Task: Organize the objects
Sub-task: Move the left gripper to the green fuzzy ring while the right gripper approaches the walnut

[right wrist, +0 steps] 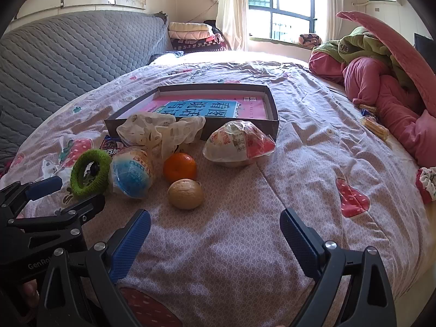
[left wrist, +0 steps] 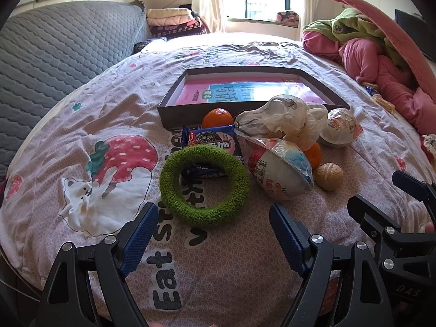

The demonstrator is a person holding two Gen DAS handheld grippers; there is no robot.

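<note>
- Currently left gripper (left wrist: 214, 234) spread wide, holding nothing; fuzzy green knitted ring (left wrist: 204, 185) lies just ahead between its fingers (on the bedspread).
- Right gripper (right wrist: 215, 234) likewise spread; round tan walnut (right wrist: 185, 193) ahead, slightly left.

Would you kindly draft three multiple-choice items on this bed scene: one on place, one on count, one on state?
1. Where does the pink book lie?
A. inside the shallow box
B. on the pillow
C. under the green ring

2. How many oranges show?
A. one
B. two
C. four

3. The left tool's jaws are:
A. shut on the walnut
B. open, empty
C. shut on the ring

Key: 1 A, the pink book sits within the shallow box. 2 B, one orange is by the box, another orange by the walnut. 3 B, the left tool gapes before the green ring.
</note>
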